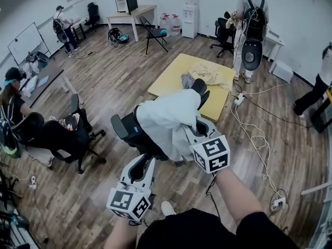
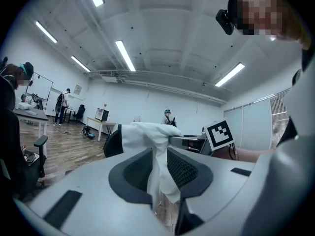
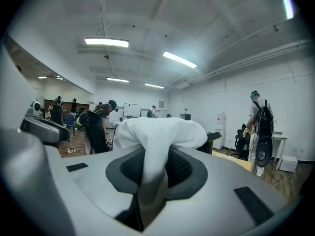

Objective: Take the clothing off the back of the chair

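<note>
A white garment hangs over the back of a black office chair in the middle of the head view. My left gripper reaches the garment's lower left edge, and in the left gripper view a strip of the white garment runs down between the left gripper's pads, which are shut on it. My right gripper is at the garment's right side. In the right gripper view the white garment bunches above the right gripper, with a fold pinched between the pads.
A low yellow table with a pile of clothes stands just beyond the chair. Another black chair is at the left, next to a seated person. White cables trail over the wooden floor at the right. A person stands at the back.
</note>
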`<state>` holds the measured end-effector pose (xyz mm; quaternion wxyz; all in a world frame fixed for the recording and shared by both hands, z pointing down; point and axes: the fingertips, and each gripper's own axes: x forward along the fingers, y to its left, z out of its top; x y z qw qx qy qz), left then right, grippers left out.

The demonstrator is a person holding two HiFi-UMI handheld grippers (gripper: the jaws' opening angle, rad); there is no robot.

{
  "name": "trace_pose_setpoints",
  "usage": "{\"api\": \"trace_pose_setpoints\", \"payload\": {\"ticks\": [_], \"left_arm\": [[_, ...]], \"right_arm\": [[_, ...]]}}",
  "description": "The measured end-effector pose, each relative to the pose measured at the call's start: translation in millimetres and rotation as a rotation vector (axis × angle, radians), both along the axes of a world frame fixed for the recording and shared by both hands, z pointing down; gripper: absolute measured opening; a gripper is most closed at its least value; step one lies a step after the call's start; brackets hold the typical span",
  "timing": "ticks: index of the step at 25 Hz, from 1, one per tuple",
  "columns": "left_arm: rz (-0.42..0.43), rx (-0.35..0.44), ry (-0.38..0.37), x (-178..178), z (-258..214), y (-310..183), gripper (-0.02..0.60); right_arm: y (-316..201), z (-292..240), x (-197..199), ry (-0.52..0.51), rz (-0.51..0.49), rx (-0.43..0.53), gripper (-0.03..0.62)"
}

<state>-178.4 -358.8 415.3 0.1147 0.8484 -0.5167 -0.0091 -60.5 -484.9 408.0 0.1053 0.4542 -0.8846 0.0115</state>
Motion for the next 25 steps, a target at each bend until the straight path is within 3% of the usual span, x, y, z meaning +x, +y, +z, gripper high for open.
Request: {"api": "trace_pose_setpoints", "payload": {"ticks": [13,25], "left_arm": [[-0.012,0.009,0.006,82.2,-7.2,53.4,0.106],[-0.077,0.005,0.014,146.8,-3.4,113.4,0.106]], "right_arm": [[68.8,-36.6,70.5,-0.104,-0.094,0.028,0.089],[130.8,-46.0,129.4,-0.126,-0.169,0.058,0.089]]}}
